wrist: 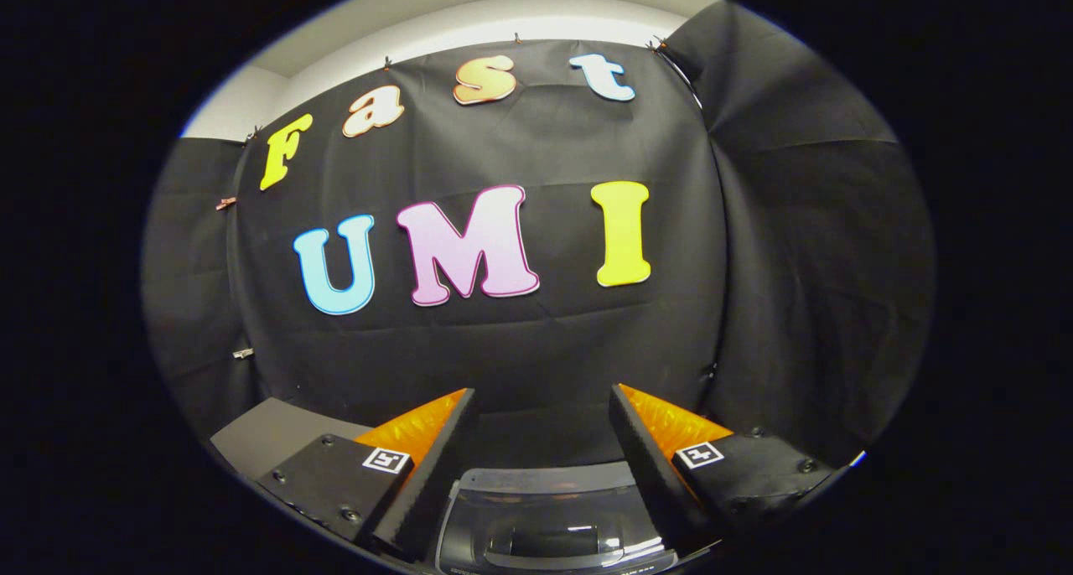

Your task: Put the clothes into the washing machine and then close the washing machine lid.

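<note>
**Gripper held wide above the washing machine, nothing between its fingers**

The gripper (543, 403) points straight at the booth's back wall with its two fingers (432, 466) spread far apart. Nothing is held: the gap between them shows only black cloth above and the top of the washing machine (545, 520) below. Each finger carries one small square marker (386, 460) on its upper block, two markers in all, one left and one right. Several round screw heads dot the finger blocks.

Below and between the fingers sits one washing machine, seen from above. Its lid (549, 477) is a translucent grey panel with a pale rim, and a darker recess with bright reflections lies nearer the camera. Whether the lid is fully down cannot be told from this angle. No clothes can be made out through it.

To the left of the left finger, one flat grey surface (268, 432) runs back to the wall. Beyond the fingers, the black cloth wall (536, 340) hangs in creased panels, one facing and one on each side, held along the top by a few small clips (226, 203). Above the cloth is a pale wall (469, 22).
</note>
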